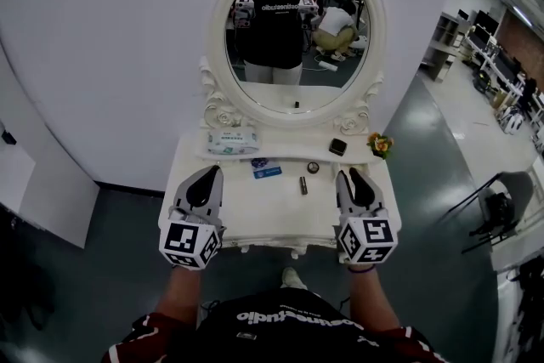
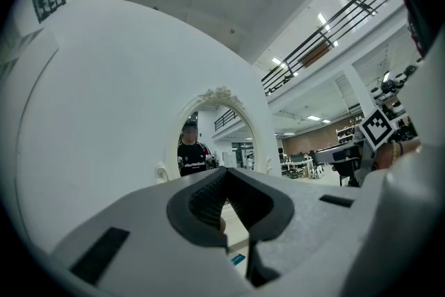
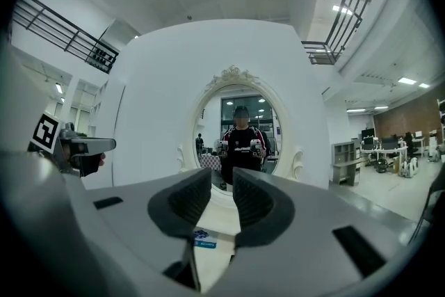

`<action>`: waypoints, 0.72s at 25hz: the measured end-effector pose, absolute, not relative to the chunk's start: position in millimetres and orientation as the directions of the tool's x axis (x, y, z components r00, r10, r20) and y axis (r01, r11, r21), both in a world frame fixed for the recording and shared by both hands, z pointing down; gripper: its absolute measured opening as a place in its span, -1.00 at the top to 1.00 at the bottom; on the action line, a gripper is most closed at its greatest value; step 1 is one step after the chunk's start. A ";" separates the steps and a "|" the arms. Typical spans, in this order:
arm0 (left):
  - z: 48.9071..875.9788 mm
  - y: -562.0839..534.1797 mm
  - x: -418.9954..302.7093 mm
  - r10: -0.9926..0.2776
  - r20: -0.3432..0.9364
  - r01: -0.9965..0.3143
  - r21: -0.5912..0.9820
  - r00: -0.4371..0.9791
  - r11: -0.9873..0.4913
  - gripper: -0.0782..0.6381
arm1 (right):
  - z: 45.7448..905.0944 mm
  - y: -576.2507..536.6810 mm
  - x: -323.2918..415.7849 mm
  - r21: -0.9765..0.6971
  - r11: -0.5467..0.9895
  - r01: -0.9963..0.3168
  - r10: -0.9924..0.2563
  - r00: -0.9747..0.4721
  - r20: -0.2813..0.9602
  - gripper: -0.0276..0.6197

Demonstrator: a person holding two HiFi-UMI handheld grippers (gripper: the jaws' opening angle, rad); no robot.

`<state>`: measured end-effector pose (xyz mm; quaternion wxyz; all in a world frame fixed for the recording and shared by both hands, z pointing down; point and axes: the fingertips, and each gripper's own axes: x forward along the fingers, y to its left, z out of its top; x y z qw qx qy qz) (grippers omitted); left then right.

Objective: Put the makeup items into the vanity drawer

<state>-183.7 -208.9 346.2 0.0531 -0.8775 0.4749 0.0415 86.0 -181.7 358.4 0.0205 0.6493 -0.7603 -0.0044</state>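
Starting at the jaws: the right gripper (image 3: 222,184) has them released, with a clear gap between the ribbed pads and nothing in it. Through the gap shows only a blue-labelled packet (image 3: 206,238), lying well beyond the tips. The left gripper (image 2: 226,174) has its jaws clenched, tips meeting, with no item that I can make out caught between them. Both grippers hang over the near edge of the vanity surface (image 1: 255,212), left toward the left corner and right toward the right, pointing at the oval mirror (image 1: 297,30) and touching none of the items. Out on the surface, between the two grippers, a lipstick tube (image 1: 303,184) lies near the middle. A round compact (image 1: 313,167) sits just behind it, and the blue-labelled packet is off to its left with a small dark piece beside it, too small to name. Farther back, on the raised ledge under the mirror, sit a black square case (image 1: 338,147), a wipes pack (image 1: 231,142) and a flower ornament (image 1: 380,144); whether the last two count as makeup I cannot tell. No open drawer shows in any view, since the front below the near edge is hidden from above. Judgement: the task is at its very start. Nothing is stowed, every item is still out on top, and the drawer very likely has yet to be pulled open before any pick-up is worth making.
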 end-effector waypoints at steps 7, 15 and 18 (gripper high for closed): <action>348.5 -203.5 -183.7 -0.825 -0.123 -0.833 -0.046 0.552 -0.551 0.77 | 361.1 -178.4 81.4 0.032 0.154 -0.988 -0.988 -0.153 0.031 0.79; 354.0 -203.7 -176.2 -0.815 -0.113 -0.823 -0.050 0.568 -0.566 0.77 | 367.7 -177.0 80.6 0.045 0.137 -0.990 -0.990 -0.135 0.041 0.91; 352.9 -203.2 -174.4 -0.810 -0.114 -0.818 -0.046 0.575 -0.574 0.77 | 366.3 -176.4 80.7 0.053 0.134 -0.990 -0.990 -0.132 0.044 0.91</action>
